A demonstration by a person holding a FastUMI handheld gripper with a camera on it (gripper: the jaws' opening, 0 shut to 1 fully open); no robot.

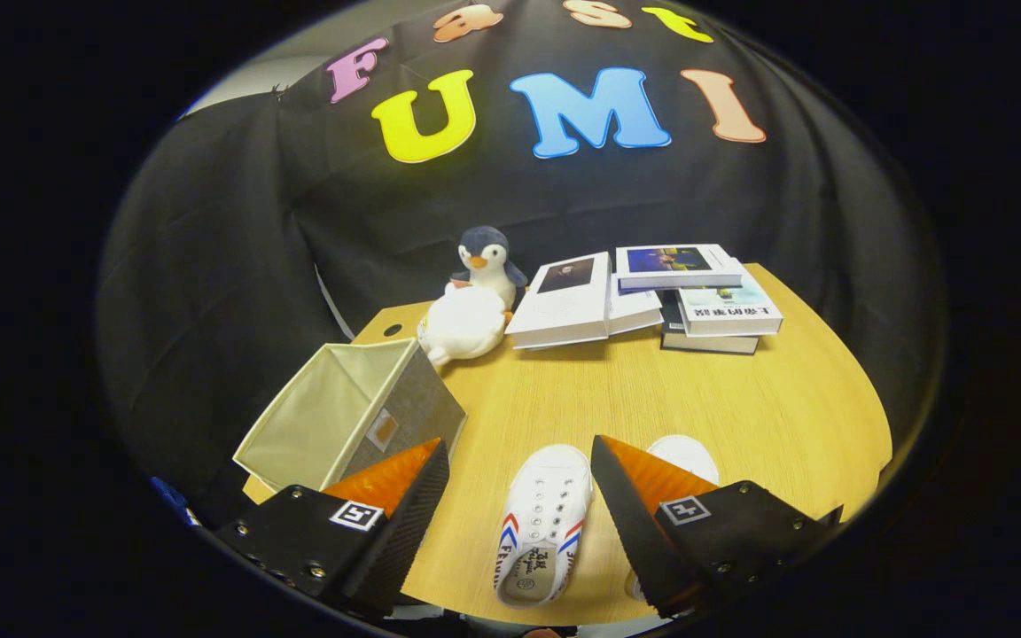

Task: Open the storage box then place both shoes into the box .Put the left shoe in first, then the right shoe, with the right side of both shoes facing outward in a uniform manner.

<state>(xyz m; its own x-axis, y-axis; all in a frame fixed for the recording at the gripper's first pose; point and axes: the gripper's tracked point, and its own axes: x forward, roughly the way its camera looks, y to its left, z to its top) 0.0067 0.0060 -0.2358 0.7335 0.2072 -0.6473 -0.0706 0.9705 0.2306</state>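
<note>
Our tongs (519, 478) hang released; the storage box (346, 416) at ten o'clock gapes, both shoes (541, 523) unpacked.

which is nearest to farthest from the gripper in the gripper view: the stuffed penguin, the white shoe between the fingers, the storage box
With the gripper open and holding nothing:
1. White shoe, on the table between the fingers, toe pointing away.
2. Storage box, open, just beyond the left finger at the table's edge.
3. Stuffed penguin, at the far end of the table, beside the books.

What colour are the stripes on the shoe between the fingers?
Red and blue, on a white shoe; gripper view shows them best.
</note>
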